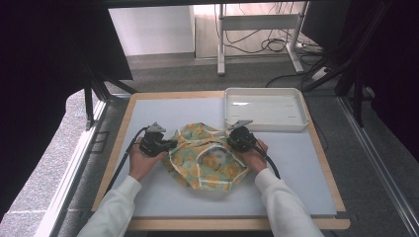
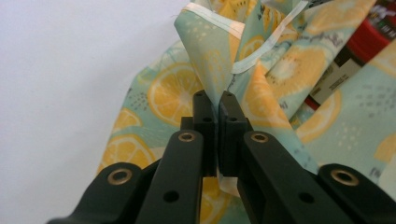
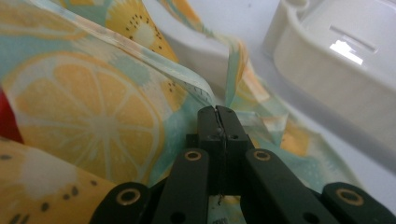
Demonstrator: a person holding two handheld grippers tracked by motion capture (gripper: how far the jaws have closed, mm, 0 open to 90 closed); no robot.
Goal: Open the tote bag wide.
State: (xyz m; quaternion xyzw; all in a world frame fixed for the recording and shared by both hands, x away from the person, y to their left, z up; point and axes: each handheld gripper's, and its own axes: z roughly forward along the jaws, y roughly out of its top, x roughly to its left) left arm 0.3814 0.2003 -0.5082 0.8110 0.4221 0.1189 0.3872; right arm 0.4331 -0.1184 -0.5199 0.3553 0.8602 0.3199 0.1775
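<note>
beside the white tray (image 1: 303, 111), both grippers pinch the lemon-print bag (image 1: 207, 158).

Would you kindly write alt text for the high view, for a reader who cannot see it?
A person's left hand-held gripper and right hand-held gripper pinch opposite sides of a crumpled lemon-print cloth on a grey table. An empty white tray sits at the far right.

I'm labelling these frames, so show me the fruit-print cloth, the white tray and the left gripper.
fruit-print cloth (image 1: 207, 163), high view, on its printed middle.
white tray (image 1: 265, 126), high view, on its near rim.
left gripper (image 2: 216, 100), left gripper view, between its tips, closed on a cloth fold.
</note>
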